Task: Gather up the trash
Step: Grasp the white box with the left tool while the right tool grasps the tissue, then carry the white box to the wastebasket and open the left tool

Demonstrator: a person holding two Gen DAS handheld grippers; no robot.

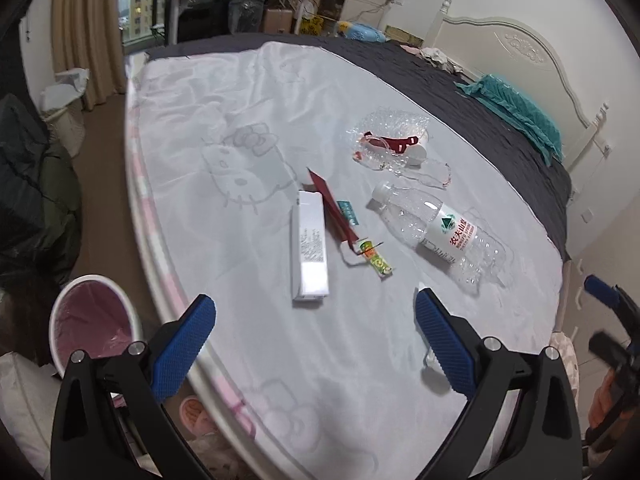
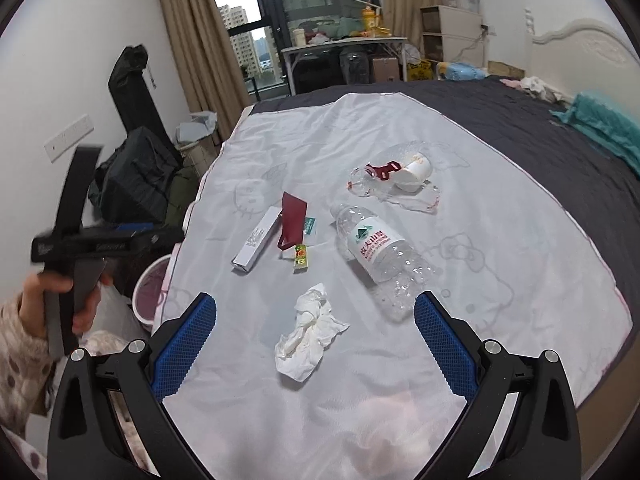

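We're at the start of a pick: nothing gripped yet, trash all lying on the white sheet. Going left to right in the right wrist view: pink-lined bin at lower left, off the bed edge; white box left of centre; red card and small snack wrapper just beside it; crumpled tissue low centre, nearest us; empty bottle right of centre; clear plastic packaging with a cup above it. Left gripper has jaws spread wide and empty, facing the box; right gripper likewise spread, empty, framing the tissue. Next, we judge: lower the right gripper, pinch the tissue, carry it to the bin.
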